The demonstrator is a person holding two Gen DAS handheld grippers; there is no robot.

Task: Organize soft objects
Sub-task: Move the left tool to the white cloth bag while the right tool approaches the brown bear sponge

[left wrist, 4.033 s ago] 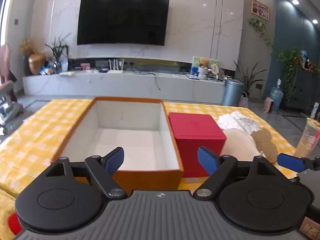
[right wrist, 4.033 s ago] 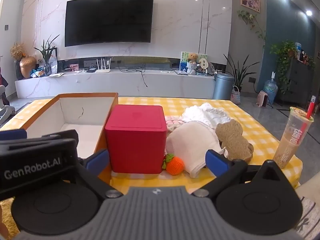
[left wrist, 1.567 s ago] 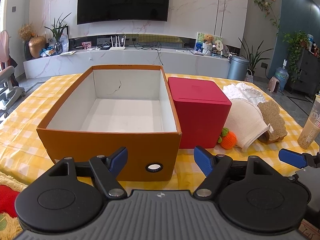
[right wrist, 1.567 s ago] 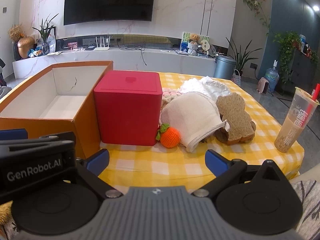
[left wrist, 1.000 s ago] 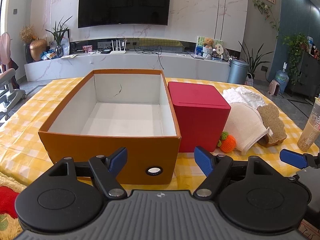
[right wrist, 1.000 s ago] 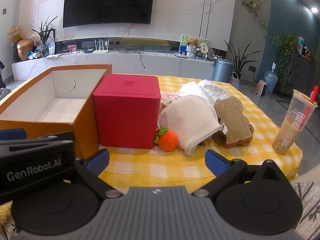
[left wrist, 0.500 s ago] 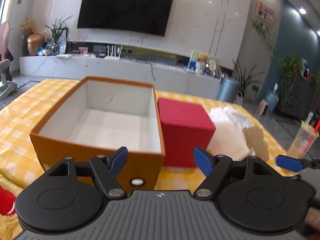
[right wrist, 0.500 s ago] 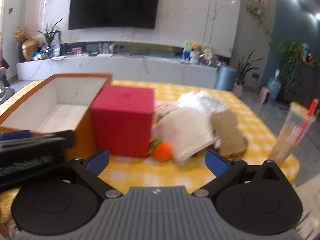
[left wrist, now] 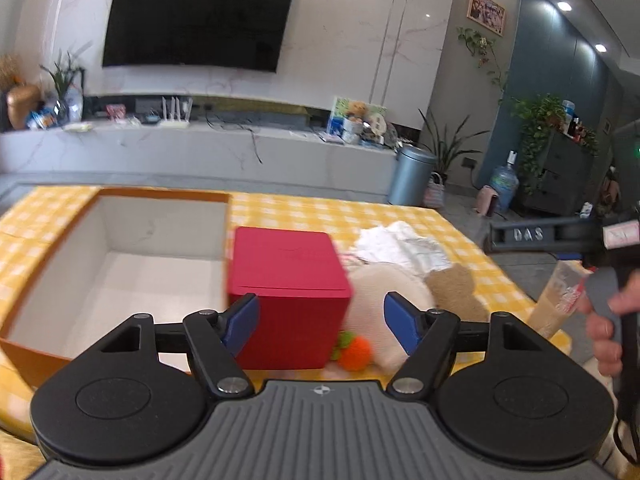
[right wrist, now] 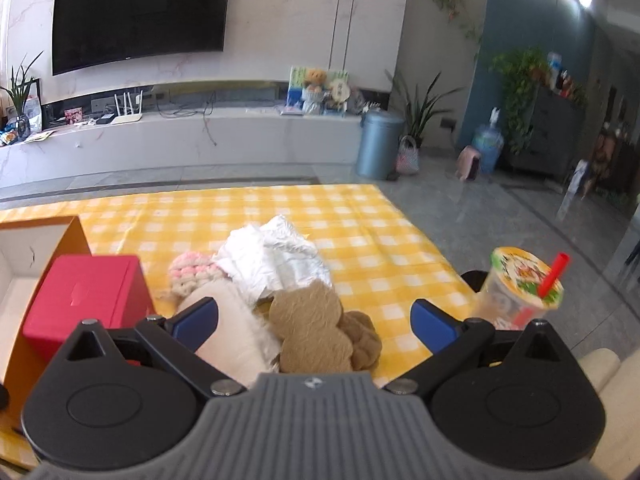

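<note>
Open orange cardboard box (left wrist: 120,264) at 9 o'clock, red plastic cube (left wrist: 288,276) beside it. Soft pile at 3: cream cloth (right wrist: 236,332), brown bear-shaped plush (right wrist: 316,328), white crumpled fabric (right wrist: 276,260). Left gripper (left wrist: 322,322) wide, empty; right gripper (right wrist: 314,320) gaping over plush, gripping nothing.

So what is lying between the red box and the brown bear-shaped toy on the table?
A cream cloth bundle lies between the red box and the brown bear toy, seen in the right wrist view. A pink knitted piece sits just behind it.

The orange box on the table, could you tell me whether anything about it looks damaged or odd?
The orange box has a thin dark crack on its white inner back wall, left of centre. Otherwise it sits upright and empty, beside the red box.
</note>
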